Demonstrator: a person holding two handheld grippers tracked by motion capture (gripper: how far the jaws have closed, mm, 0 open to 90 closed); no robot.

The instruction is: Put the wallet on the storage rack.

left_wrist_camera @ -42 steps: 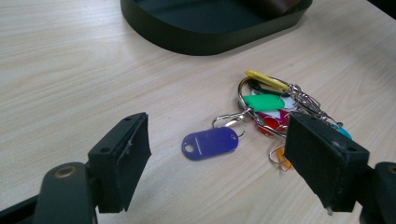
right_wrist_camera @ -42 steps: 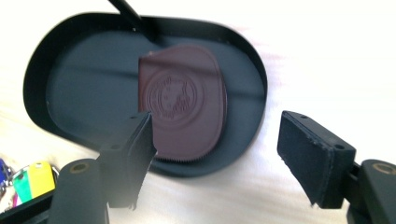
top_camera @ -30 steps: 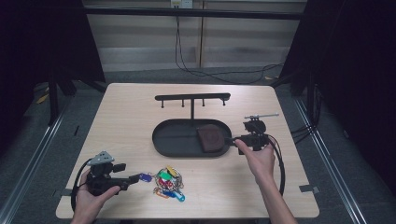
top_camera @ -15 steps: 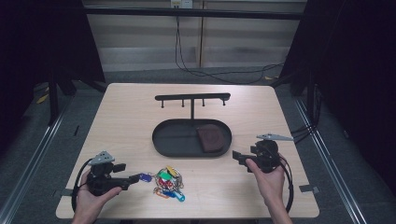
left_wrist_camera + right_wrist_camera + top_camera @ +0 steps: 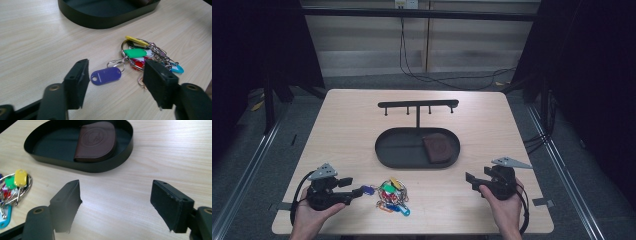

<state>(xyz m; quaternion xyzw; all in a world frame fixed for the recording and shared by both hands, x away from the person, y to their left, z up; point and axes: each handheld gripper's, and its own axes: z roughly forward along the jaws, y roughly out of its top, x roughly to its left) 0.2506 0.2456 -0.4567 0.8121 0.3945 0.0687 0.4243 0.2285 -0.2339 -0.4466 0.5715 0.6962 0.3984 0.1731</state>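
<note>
Pale wood grain runs across the table [image 5: 347,125], with dark floor and curtains around it. I have my left gripper [image 5: 113,82] low at the near left corner, its jaws apart and just having been closing in, with the purple tag [image 5: 106,75] of the key bunch [image 5: 391,194] lying on the table between them; the pads do not touch it. That bunch of coloured tags and rings sits near the front edge, just ahead of the black oval tray [image 5: 394,150]. A brown leather pouch [image 5: 96,141] lies in the tray's right end. My right gripper [image 5: 116,203] hovers over bare wood at the near right, jaws wide with nothing between them, having just narrowed a little
</note>
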